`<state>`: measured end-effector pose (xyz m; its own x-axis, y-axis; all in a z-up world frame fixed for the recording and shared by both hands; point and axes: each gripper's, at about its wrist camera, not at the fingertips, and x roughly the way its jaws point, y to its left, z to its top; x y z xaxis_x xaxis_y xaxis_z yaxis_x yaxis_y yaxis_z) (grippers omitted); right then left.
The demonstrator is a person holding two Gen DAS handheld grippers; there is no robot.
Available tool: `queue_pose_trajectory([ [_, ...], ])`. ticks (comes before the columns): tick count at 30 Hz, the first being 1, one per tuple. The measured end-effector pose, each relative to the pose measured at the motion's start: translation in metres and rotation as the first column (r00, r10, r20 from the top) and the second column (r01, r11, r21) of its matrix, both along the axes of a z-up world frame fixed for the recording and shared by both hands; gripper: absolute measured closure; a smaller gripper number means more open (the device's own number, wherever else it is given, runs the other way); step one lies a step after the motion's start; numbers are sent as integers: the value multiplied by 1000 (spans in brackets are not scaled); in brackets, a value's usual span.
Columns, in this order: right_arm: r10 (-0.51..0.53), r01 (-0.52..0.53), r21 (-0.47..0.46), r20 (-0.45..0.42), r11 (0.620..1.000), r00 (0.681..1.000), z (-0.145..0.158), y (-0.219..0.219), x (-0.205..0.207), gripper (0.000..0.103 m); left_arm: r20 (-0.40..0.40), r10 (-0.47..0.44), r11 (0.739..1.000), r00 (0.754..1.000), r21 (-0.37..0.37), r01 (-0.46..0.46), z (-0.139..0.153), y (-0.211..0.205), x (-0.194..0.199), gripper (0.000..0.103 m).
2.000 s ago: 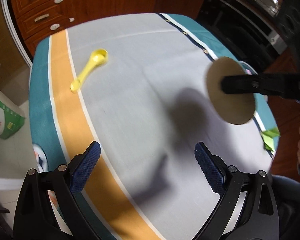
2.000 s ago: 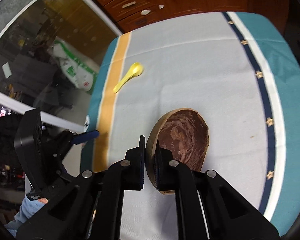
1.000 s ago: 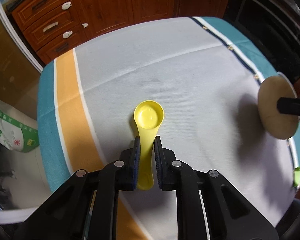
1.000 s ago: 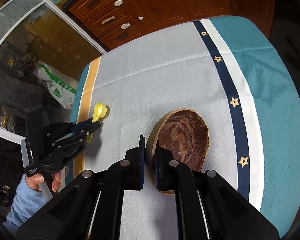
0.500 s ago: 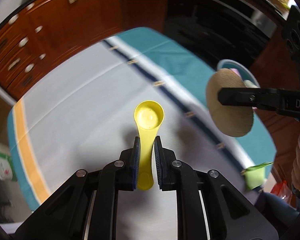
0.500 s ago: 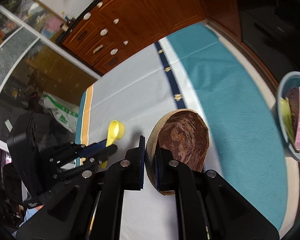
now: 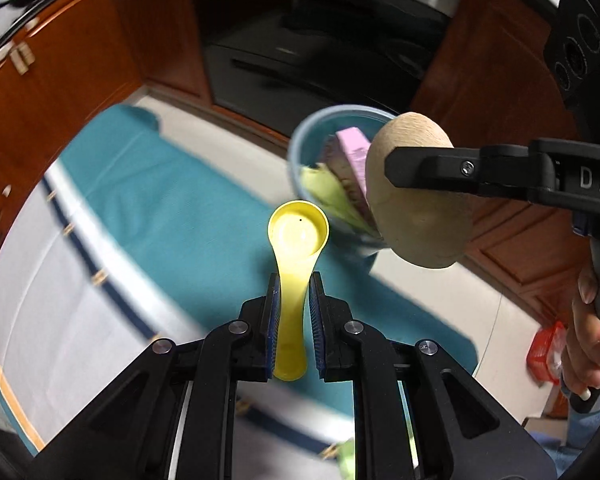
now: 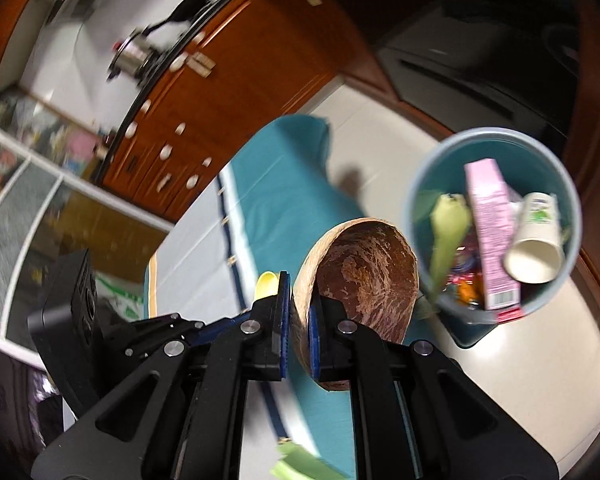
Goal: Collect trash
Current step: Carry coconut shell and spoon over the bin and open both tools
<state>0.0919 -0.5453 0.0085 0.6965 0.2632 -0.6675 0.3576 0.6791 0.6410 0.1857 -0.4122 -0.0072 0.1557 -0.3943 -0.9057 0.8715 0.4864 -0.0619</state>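
Note:
My left gripper (image 7: 294,280) is shut on the handle of a yellow plastic spoon (image 7: 296,236), its bowl pointing away over the teal edge of the tablecloth. My right gripper (image 8: 299,280) is shut on the rim of a brown coconut-shell bowl (image 8: 368,272), which shows its tan outside (image 7: 416,196) in the left wrist view. A blue trash bin (image 8: 428,184) stands on the floor beyond the table edge, holding a pink carton (image 8: 490,216), a paper cup (image 8: 534,248) and green leaves. The bowl hangs beside the bin's rim (image 7: 300,140).
The table with the teal, white and grey cloth (image 7: 160,216) lies below and to the left. Wooden cabinets (image 7: 60,60) and a dark oven (image 7: 300,52) stand behind. A hand (image 7: 584,332) holds the right gripper's grip. A red packet (image 7: 544,356) lies on the floor at right.
Both grippers have swung from over the table toward its teal edge, carrying spoon and bowl. The trash bin has come into fuller view, close under the bowl.

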Motion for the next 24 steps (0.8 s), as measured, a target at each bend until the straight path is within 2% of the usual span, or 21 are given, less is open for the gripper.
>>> queue_pose_trajectory([
  [4, -52, 53, 82, -12, 995, 999, -28, -47, -13, 95, -21, -40, 998, 999, 50, 41, -18, -49, -9, 88],
  [9, -66, 70, 172, -31, 983, 997, -59, -81, -12, 95, -44, -66, 993, 997, 97, 70, -41, -93, -8, 88],
  [13, -51, 55, 212, -23, 976, 998, -72, -94, -5, 95, -66, -67, 989, 996, 131, 75, -58, -119, -9, 88],
  [18, -29, 29, 224, -6, 974, 1000, -76, -108, 14, 95, -120, -29, 989, 992, 143, 46, -76, -123, 0, 88],
  [24, 10, -14, 251, 15, 968, 1000, -82, -118, 42, 92, -153, -18, 988, 988, 146, 41, -78, -118, 5, 88],
])
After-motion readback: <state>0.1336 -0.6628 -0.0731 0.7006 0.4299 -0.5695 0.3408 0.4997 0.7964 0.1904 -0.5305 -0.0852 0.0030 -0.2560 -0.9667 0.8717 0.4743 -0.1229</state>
